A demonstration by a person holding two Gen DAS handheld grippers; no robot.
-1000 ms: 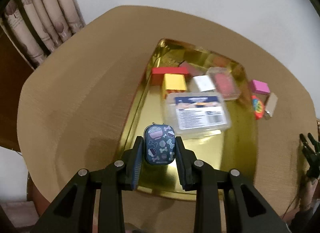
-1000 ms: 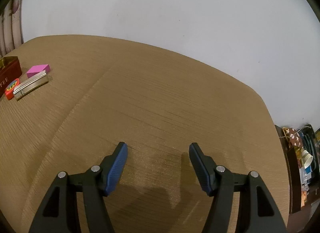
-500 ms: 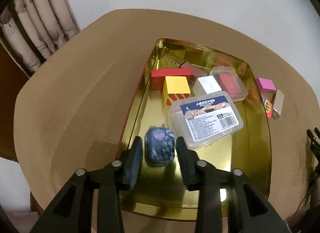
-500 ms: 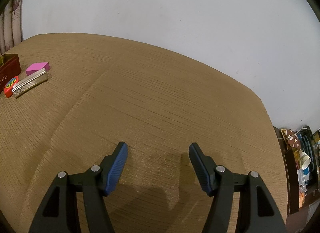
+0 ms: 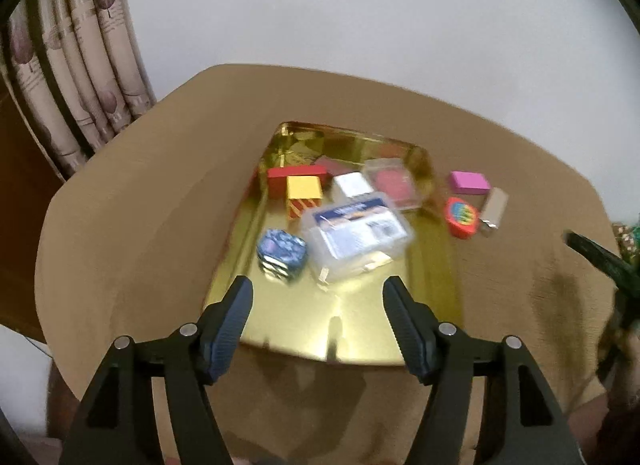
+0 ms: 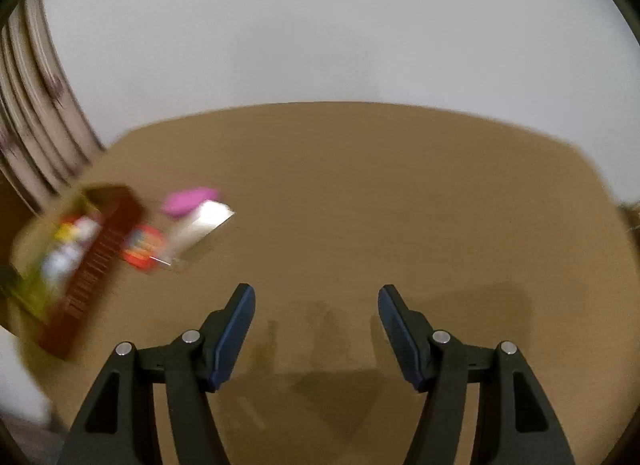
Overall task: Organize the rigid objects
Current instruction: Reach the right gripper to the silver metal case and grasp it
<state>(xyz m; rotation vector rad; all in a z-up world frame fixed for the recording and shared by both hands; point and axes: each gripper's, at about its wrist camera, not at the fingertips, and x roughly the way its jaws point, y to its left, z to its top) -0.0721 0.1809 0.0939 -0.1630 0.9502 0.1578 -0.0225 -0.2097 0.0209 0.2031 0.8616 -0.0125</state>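
Blue patterned case (image 5: 281, 255) released in tin (image 5: 434, 265), left jaws opening

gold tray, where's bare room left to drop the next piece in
The near part of the gold tray is bare, between its front rim and the clear plastic box and blue patterned tin. The far half is crowded with boxes. The table right of the silver bar is also bare.

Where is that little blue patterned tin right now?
In the left wrist view, the blue patterned tin lies inside the gold tray, near its left wall, right beside the clear plastic box.
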